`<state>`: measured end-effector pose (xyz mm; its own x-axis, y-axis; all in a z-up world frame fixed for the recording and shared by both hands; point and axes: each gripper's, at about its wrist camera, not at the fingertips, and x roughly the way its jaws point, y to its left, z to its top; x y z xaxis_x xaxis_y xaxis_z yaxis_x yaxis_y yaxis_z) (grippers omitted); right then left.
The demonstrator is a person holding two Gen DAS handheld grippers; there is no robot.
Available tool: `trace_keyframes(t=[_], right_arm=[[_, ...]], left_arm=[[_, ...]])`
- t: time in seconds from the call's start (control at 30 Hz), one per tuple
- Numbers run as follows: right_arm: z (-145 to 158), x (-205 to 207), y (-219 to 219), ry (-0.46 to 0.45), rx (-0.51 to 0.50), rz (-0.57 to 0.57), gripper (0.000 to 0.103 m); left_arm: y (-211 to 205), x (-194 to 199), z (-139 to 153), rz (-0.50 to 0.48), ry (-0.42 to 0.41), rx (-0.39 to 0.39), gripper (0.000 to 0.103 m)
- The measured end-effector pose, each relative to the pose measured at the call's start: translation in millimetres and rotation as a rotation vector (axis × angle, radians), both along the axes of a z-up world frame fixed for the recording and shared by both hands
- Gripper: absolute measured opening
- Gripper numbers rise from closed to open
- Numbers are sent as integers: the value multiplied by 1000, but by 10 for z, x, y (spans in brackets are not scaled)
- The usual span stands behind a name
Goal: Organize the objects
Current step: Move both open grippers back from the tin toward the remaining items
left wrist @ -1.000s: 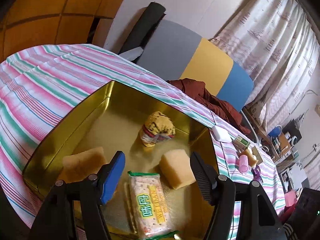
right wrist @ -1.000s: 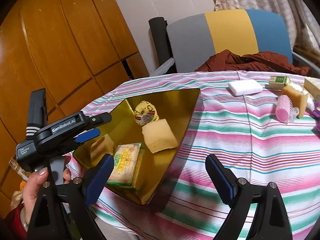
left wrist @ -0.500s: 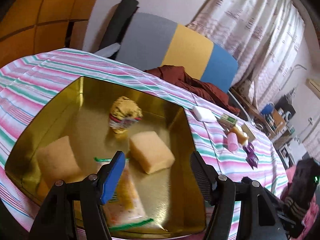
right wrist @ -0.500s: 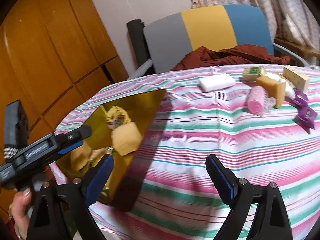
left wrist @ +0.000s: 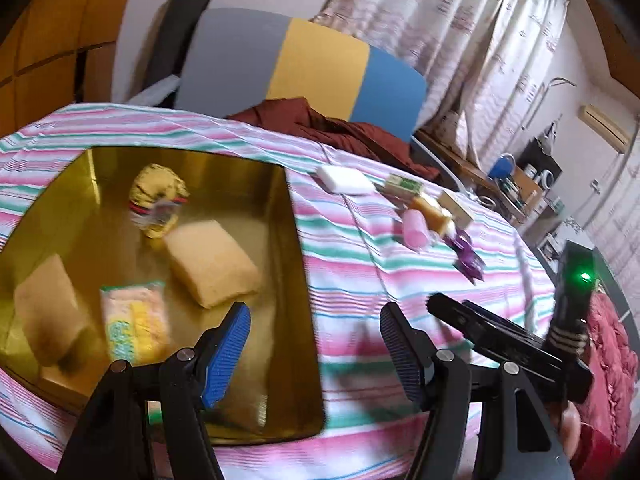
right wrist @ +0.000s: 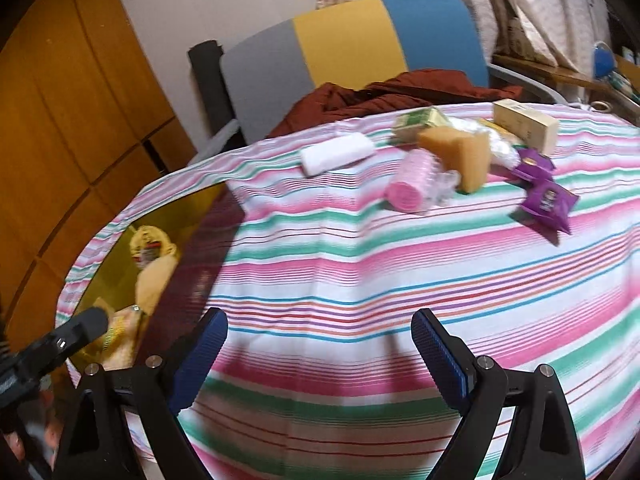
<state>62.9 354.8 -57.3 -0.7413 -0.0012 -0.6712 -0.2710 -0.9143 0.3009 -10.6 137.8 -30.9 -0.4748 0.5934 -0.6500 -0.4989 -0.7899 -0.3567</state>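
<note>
A gold tin (left wrist: 298, 264) sits on the striped tablecloth at the left. It holds two yellow sponges (left wrist: 212, 262), a cracker pack (left wrist: 132, 322) and a yellow wrapped snack (left wrist: 158, 200). My left gripper (left wrist: 314, 342) is open and empty, above the tin's right wall. My right gripper (right wrist: 318, 354) is open and empty over bare cloth near the front edge. At the far side lie a white block (right wrist: 336, 152), a pink roll (right wrist: 412, 188), an orange sponge (right wrist: 460, 152), purple packets (right wrist: 544, 196), a green box (right wrist: 420, 120) and a cream box (right wrist: 524, 124).
A grey, yellow and blue chair (right wrist: 360, 36) with a dark red cloth (right wrist: 400, 92) stands behind the table. Wooden panels (right wrist: 60, 120) are at the left. The tin also shows at the left in the right wrist view (right wrist: 120, 264). The right gripper's body shows in the left wrist view (left wrist: 516, 340).
Both grippers have swung to the right. The left one went from over the tin's middle to its right wall. The right one now faces the loose objects at the far side.
</note>
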Motion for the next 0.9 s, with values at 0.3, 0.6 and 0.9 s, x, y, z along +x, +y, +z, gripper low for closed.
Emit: trace_keyframes(t=[0.3, 0.6, 0.9], right_arm=[[-101, 258, 732, -39, 82, -347, 94], [-61, 162, 1629, -26, 83, -564, 94], [-255, -297, 1938, -80, 7, -509, 78]], left_arm=[[256, 240, 4, -89, -26, 13, 68], [513, 401, -84, -154, -42, -28, 68], [698, 417, -106, -187, -45, -66, 68]])
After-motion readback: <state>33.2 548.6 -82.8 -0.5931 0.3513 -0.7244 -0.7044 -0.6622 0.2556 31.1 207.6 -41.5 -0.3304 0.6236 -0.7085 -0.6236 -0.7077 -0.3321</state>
